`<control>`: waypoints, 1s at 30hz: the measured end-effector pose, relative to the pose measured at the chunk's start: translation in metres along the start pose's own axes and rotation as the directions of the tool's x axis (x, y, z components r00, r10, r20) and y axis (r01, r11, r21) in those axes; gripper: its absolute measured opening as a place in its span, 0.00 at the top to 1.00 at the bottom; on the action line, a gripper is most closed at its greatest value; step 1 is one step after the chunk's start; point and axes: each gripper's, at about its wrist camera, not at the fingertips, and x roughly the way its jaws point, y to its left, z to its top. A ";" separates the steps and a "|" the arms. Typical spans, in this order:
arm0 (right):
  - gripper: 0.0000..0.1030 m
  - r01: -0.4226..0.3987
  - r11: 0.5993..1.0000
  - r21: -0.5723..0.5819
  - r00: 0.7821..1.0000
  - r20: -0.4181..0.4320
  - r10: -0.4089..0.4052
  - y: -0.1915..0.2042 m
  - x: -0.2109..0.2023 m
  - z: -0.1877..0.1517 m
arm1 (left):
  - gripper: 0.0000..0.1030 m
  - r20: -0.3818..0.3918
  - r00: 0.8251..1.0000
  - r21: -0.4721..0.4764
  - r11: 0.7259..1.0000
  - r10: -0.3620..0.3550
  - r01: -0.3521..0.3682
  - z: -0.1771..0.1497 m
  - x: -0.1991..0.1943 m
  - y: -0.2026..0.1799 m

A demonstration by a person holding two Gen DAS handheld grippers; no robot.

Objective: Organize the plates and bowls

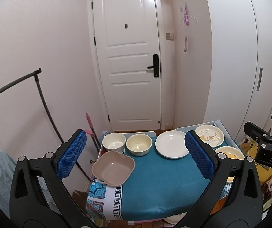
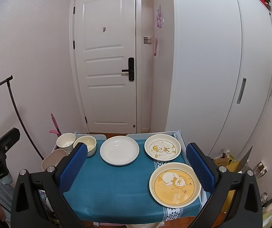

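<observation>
Start, I judge: nothing stacked. Left gripper, right gripper spread, empty. White plate mid-worktop; bowls left of it, duck plates right. Next: I nest bowls.

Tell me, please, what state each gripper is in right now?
Left gripper: open, holding nothing, above the table.
Right gripper: open, holding nothing, above the table.
</observation>
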 end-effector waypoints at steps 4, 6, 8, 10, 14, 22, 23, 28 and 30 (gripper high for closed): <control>0.00 0.001 1.000 -0.001 1.000 0.001 -0.001 -0.001 -0.001 0.001 | 0.00 0.001 1.000 0.000 1.000 -0.006 0.006 0.001 0.000 0.000; 0.00 0.001 1.000 -0.003 1.000 0.001 -0.001 -0.001 -0.001 0.002 | 0.00 0.002 1.000 -0.002 1.000 -0.009 0.009 0.001 0.000 -0.001; 0.00 0.001 1.000 -0.002 1.000 0.000 -0.001 -0.001 -0.001 0.002 | 0.00 0.002 1.000 0.000 1.000 -0.010 0.010 0.002 0.000 -0.001; 0.00 0.002 1.000 -0.002 1.000 0.001 -0.002 0.000 -0.001 0.002 | 0.00 0.002 1.000 0.003 1.000 -0.015 0.015 0.003 0.001 -0.001; 0.00 0.008 1.000 -0.003 1.000 0.003 -0.008 -0.001 -0.001 0.003 | 0.00 0.002 1.000 0.026 0.999 -0.030 0.030 0.008 0.007 -0.003; 0.00 0.042 0.996 0.082 0.999 -0.032 -0.039 -0.018 0.021 0.000 | 0.00 -0.052 0.985 0.105 0.979 -0.167 0.172 0.017 0.059 -0.028; 0.00 0.055 0.994 0.093 0.998 -0.039 -0.051 -0.022 0.024 -0.003 | 0.00 -0.082 0.978 0.124 0.972 -0.190 0.199 0.013 0.072 -0.037; 0.00 0.161 0.971 0.178 0.980 -0.145 -0.136 -0.058 0.052 -0.038 | 0.00 -0.237 0.921 0.162 0.922 -0.310 0.352 -0.013 0.128 -0.086; 0.00 0.198 0.954 0.227 0.966 -0.211 -0.150 -0.082 0.065 -0.062 | 0.00 -0.332 0.865 0.137 0.888 -0.377 0.440 -0.028 0.152 -0.111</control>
